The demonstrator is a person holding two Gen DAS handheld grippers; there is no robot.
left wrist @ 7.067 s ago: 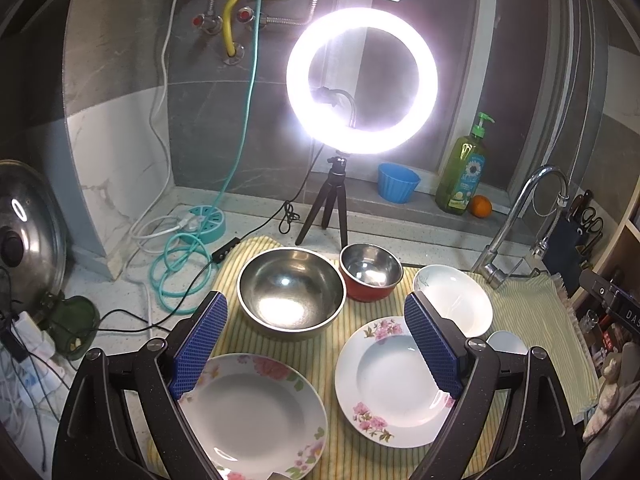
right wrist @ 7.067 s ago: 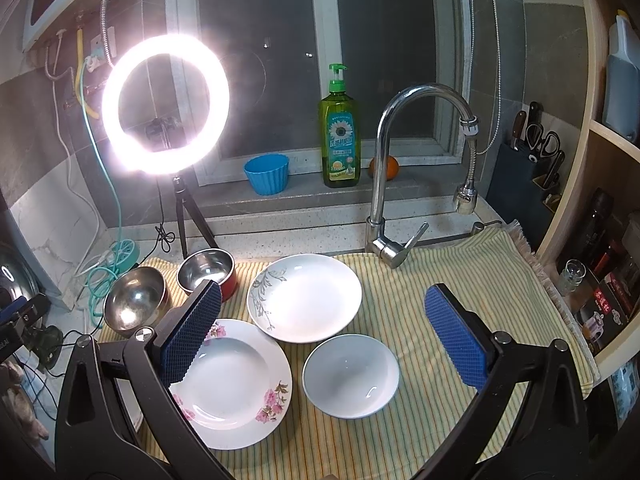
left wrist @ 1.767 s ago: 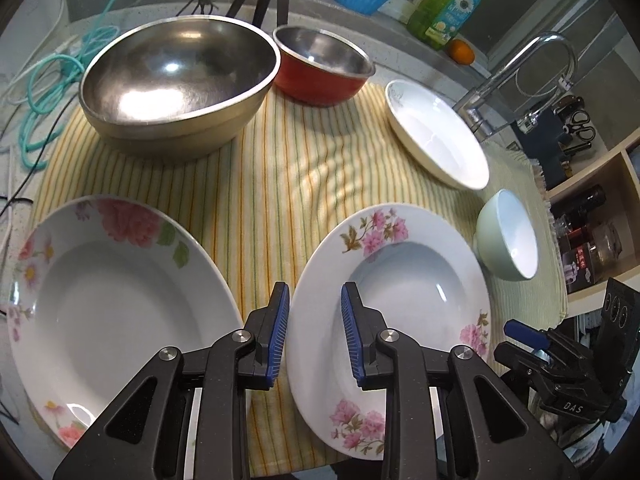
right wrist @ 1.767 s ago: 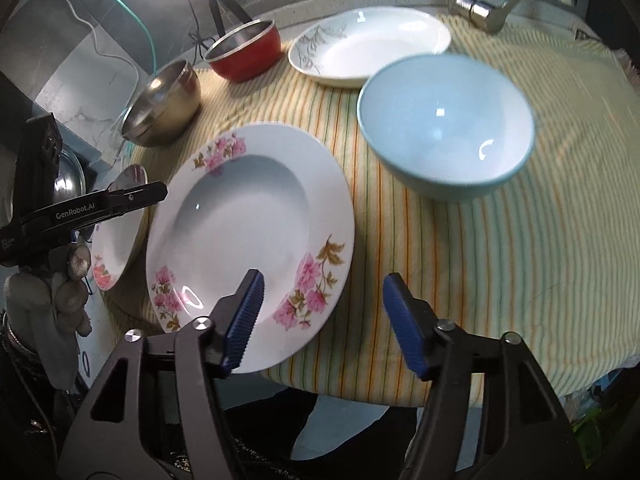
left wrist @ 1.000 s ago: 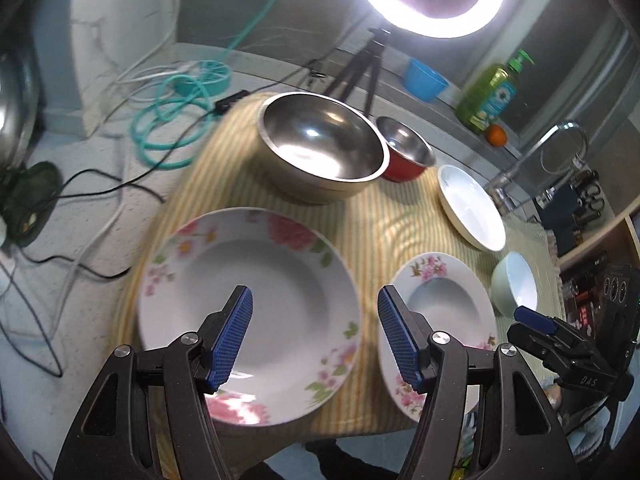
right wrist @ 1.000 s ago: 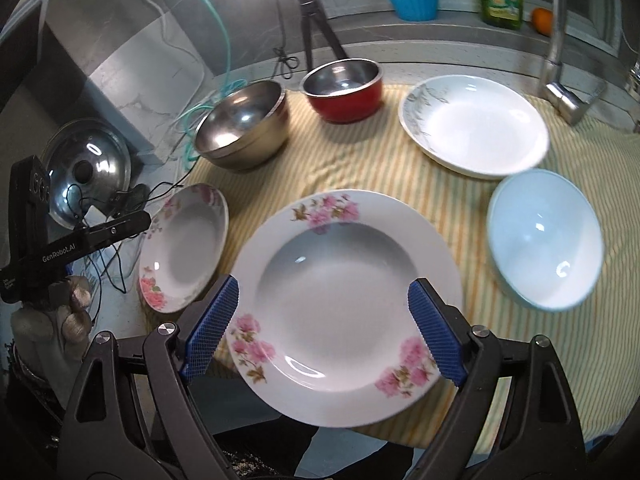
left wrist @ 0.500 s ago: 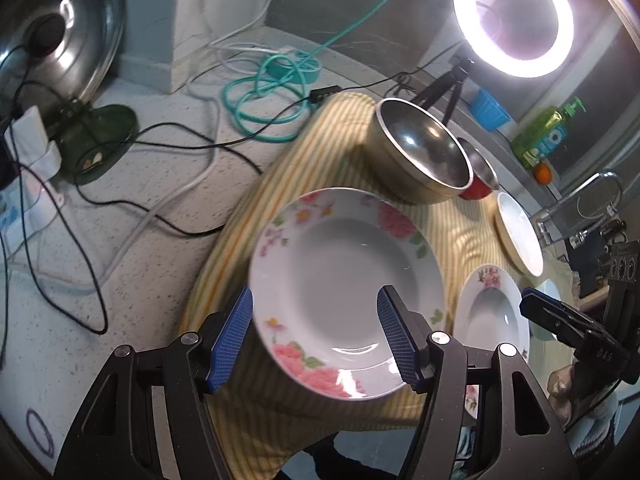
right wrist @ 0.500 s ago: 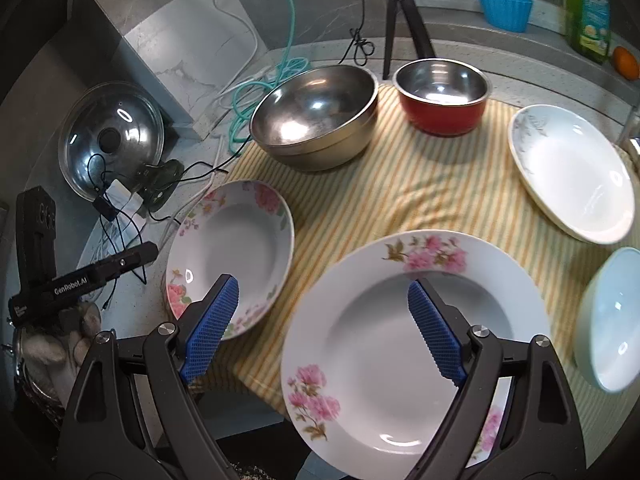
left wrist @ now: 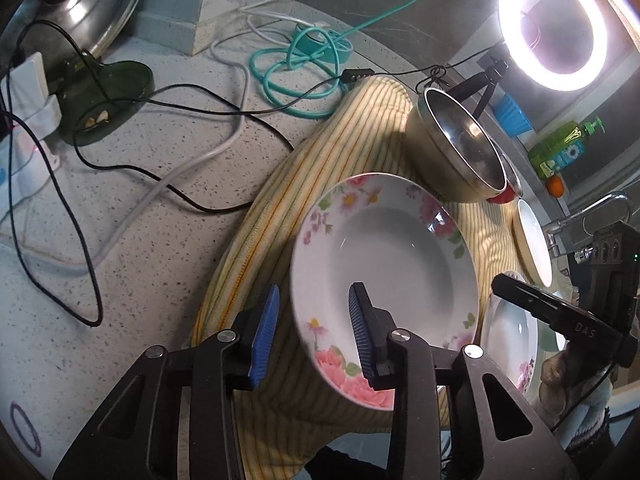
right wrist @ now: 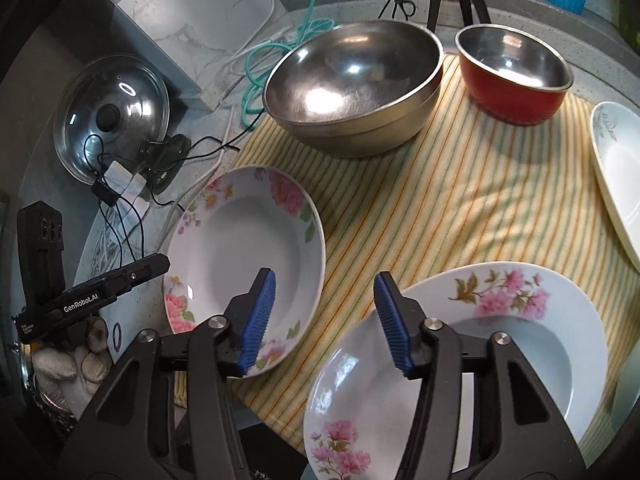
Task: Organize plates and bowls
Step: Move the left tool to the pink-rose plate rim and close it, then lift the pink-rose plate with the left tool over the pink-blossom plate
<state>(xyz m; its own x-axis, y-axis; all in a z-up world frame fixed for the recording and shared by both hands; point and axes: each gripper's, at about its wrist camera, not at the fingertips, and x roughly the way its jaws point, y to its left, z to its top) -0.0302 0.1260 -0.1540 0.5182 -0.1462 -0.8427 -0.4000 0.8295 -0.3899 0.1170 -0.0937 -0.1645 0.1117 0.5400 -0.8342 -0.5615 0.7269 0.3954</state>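
Note:
Two floral plates lie on the striped cloth (right wrist: 460,208). The left floral plate (left wrist: 384,264) (right wrist: 240,248) sits at the cloth's left front corner. My left gripper (left wrist: 314,332) straddles its outer left rim; the jaws are closing, with a gap still showing at both pads. My right gripper (right wrist: 325,316) hovers over the same plate's right rim, its jaws closing too, with that rim and cloth between them. Its right pad hangs above the right floral plate (right wrist: 500,344). Neither gripper presses on a plate.
A large steel bowl (right wrist: 352,80), a red bowl (right wrist: 516,76) and a white plate (right wrist: 616,168) stand farther back on the cloth. Cables (left wrist: 160,128), a pot lid (right wrist: 112,116) and a green dish (left wrist: 108,100) crowd the counter on the left. A ring light (left wrist: 554,24) stands behind.
Both grippers have moved left and down toward the left floral plate. Both pairs of jaws have narrowed a good deal.

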